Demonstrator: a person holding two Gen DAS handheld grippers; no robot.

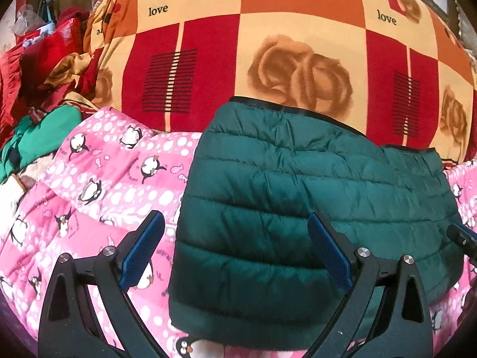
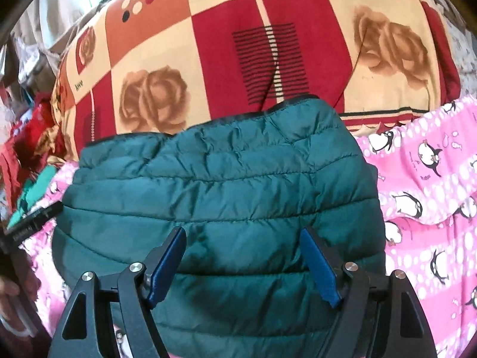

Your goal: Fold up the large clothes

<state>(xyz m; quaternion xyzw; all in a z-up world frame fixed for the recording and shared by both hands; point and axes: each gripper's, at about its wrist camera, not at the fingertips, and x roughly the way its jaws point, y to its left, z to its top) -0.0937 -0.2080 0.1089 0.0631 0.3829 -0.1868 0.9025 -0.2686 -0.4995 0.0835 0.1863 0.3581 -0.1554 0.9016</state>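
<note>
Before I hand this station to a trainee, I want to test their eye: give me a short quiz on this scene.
1. True or false: the left gripper is clamped on the green puffer jacket.
2. What does the jacket lie on? A) bare floor B) pink penguin quilt C) wooden table
3. Fill in: the word printed on the checked rose blanket is ____.

Key: 1 false, its jaws stand open with nothing gripped; 2 B; 3 love.
</note>
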